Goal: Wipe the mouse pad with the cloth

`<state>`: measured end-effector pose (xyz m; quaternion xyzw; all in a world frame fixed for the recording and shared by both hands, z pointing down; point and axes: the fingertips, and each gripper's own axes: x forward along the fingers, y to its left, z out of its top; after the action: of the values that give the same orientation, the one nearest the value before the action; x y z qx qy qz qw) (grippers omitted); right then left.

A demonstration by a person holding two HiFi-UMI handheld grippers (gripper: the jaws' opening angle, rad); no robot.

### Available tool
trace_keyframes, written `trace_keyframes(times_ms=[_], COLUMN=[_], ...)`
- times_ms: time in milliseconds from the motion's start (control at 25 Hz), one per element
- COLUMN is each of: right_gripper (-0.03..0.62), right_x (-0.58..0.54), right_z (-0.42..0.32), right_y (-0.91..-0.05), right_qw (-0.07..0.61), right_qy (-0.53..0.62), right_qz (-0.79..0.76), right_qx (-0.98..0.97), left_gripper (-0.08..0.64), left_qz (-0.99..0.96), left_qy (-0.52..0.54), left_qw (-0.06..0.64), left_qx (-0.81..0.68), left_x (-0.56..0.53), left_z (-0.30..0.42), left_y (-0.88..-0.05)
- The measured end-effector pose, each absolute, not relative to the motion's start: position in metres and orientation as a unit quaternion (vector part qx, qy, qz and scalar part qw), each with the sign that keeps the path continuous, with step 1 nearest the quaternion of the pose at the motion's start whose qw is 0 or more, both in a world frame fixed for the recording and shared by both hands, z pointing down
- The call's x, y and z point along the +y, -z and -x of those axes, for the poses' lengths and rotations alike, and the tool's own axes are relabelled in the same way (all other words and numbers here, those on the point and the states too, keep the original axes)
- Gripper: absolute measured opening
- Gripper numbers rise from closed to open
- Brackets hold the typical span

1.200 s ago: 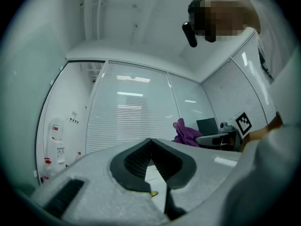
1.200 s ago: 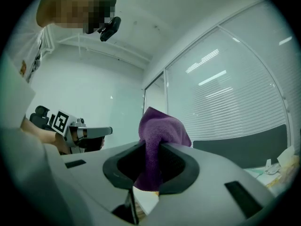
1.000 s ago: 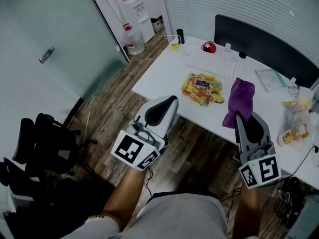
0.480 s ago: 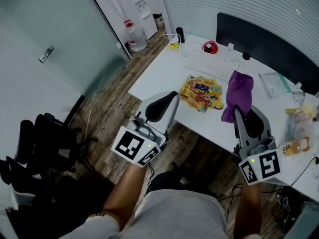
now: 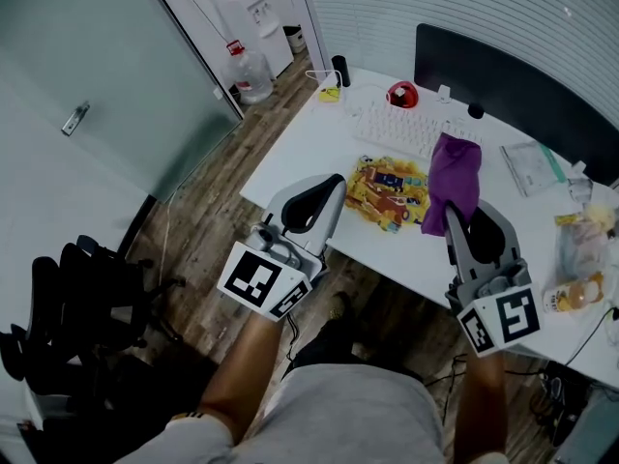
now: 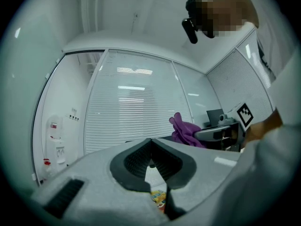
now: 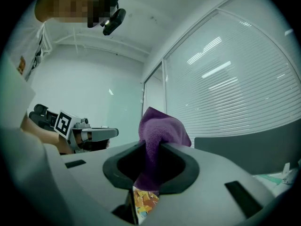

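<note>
The mouse pad (image 5: 389, 184), printed in yellow and orange, lies near the front edge of the white desk (image 5: 309, 148). A purple cloth (image 5: 453, 177) hangs upright from my right gripper (image 5: 455, 222), which is shut on it just right of the pad and in the air before the desk edge. In the right gripper view the cloth (image 7: 160, 131) sticks up between the jaws, with the pad (image 7: 145, 200) showing below. My left gripper (image 5: 324, 196) is held left of the pad, over the floor. Its jaws meet with nothing between them (image 6: 150, 147).
A white keyboard (image 5: 411, 129), a red object (image 5: 402, 94) and a dark monitor (image 5: 513, 90) stand behind the pad. Plastic bags (image 5: 580, 249) clutter the desk's right end. A black chair (image 5: 77, 303) stands at the left, a water dispenser (image 5: 259, 15) at the back.
The right gripper with the cloth has edged left, closer to the mouse pad. The head view has shifted a little; the left gripper has barely moved.
</note>
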<state>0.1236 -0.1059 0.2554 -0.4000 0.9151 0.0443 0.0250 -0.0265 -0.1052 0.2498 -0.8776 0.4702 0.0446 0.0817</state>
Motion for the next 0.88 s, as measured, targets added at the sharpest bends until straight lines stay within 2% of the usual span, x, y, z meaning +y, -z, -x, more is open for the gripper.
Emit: trace_keyframes(times_ms=[560, 880], right_gripper=[0.069, 0.069], right_x=[-0.183, -0.216], right_z=[-0.071, -0.040], right_y=[-0.274, -0.296], right_qw=[-0.024, -0.075], right_qy=[-0.031, -0.016], right_qz=[0.433, 0.452], right_qx=[0.901, 0.889], left_gripper=[0.015, 0.015], left_qz=[0.907, 0.930], left_qy=[-0.002, 0.041], left_qw=[0.064, 0.056], left_qx=[0.417, 0.361], left_x=[-0.189, -0.228], left_z=[0.065, 0.072], left_y=[-0.279, -0.312])
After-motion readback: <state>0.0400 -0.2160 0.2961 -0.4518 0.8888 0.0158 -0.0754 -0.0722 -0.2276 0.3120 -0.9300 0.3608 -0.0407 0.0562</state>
